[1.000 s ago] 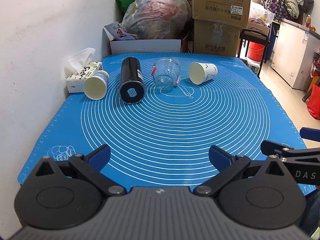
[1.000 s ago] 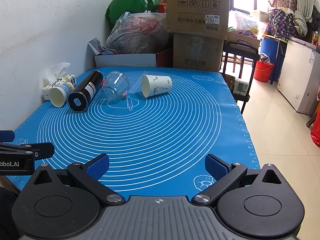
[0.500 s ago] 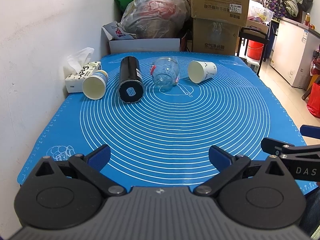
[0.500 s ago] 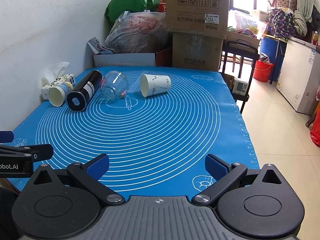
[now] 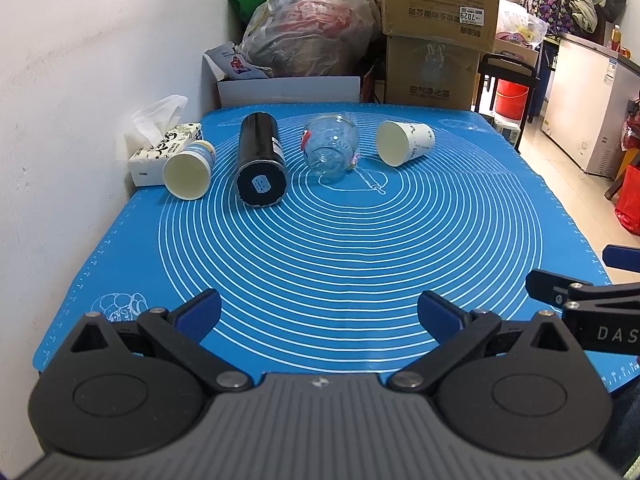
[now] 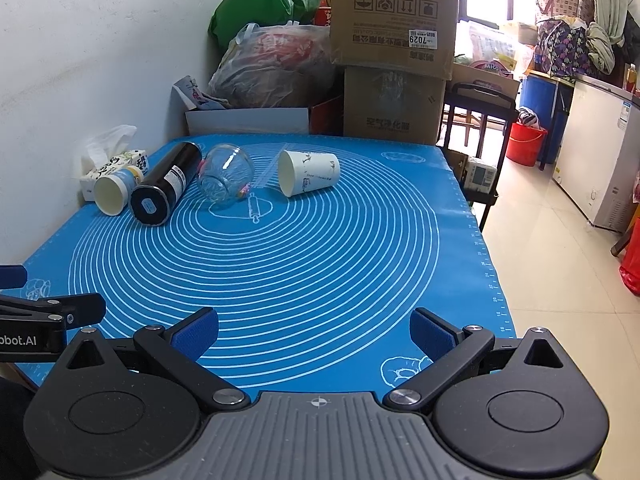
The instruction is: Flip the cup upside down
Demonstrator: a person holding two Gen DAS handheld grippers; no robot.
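Both tongs, left (image 5: 318, 314) and right (image 6: 314, 330), had edged forward, gaping empty; far carton (image 6: 394, 16) read "7029" beyond blue-matted bench (image 6: 280, 264).

two paper cups (image 5: 187, 174) (image 5: 404, 142), one black bottle (image 5: 260, 160), one glass jar (image 5: 331, 148).

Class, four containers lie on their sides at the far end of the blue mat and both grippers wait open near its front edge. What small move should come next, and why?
Probably advance the open right gripper toward the white printed paper cup. It lies on its side, nearest that gripper's side, apart from the clear glass jar, and nothing is held yet.
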